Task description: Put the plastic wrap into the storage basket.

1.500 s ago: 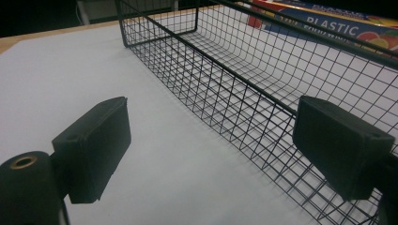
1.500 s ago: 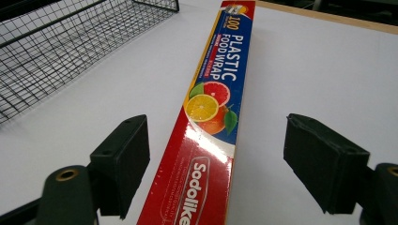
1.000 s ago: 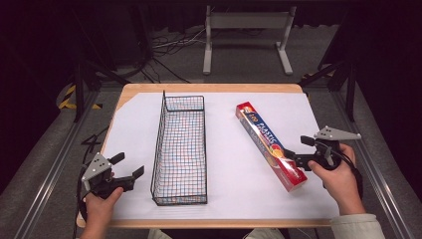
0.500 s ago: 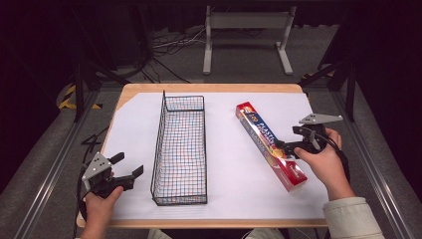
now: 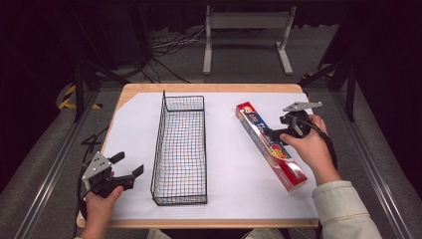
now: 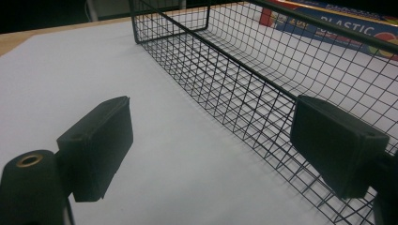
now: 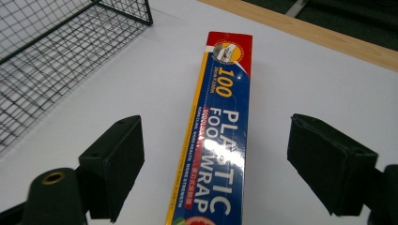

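The long box of plastic wrap [image 5: 270,144] is lying flat on the white sheet [image 5: 229,164], to the right of the wire basket [image 5: 181,149] and well apart from it. The right gripper [image 5: 274,134] is being lowered over the box's middle — its jaws have just been closing, with the box between them, yet in the right gripper view the pads [image 7: 112,161] are standing clear of both sides of the box [image 7: 218,154]. Nothing is being pinched yet. The left gripper [image 5: 130,164] is being held spread and idle beside the basket's near end. The risk now: the box is long and glossy, so if it is squeezed off-centre, one end is likely to droop or slip — and may catch the basket's rim.
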Demonstrator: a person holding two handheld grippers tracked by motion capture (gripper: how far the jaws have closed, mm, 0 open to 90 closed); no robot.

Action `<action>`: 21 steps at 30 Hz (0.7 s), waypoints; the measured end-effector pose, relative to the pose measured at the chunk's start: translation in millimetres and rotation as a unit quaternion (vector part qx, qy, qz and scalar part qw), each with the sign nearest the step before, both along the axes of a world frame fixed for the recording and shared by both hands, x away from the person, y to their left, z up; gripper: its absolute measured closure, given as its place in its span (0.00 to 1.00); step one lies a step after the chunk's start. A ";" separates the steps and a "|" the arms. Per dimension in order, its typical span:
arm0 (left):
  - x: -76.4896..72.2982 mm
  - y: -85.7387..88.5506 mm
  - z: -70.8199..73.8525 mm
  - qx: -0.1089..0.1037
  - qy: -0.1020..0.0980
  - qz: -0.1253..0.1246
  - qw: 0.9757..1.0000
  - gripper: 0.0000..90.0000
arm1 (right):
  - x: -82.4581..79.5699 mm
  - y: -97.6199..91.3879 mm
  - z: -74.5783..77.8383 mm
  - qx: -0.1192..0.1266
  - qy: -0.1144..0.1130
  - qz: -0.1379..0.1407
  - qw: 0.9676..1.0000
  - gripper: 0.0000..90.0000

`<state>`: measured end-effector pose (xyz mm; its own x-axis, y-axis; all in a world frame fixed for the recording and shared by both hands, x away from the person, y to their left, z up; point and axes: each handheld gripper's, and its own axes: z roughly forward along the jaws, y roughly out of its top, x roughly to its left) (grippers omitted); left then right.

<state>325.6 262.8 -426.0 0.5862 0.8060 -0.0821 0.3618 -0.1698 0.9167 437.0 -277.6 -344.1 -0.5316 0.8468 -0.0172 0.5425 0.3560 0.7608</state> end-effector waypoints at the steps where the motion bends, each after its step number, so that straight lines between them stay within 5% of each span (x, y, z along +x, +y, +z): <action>1: -0.5 0.4 0.0 0.001 0.000 0.000 1.000 0.16 | 2.6 1.3 -2.3 -0.008 0.003 -0.001 1.000 0.24; 10: -4.2 5.5 -1.4 0.003 0.003 0.013 1.000 0.16 | 18.9 12.0 -20.7 -0.030 0.050 -0.024 0.998 0.20; 21: -3.7 5.0 -2.7 0.002 0.008 0.013 1.000 0.17 | 31.7 23.4 -39.1 -0.062 0.112 -0.030 0.991 0.24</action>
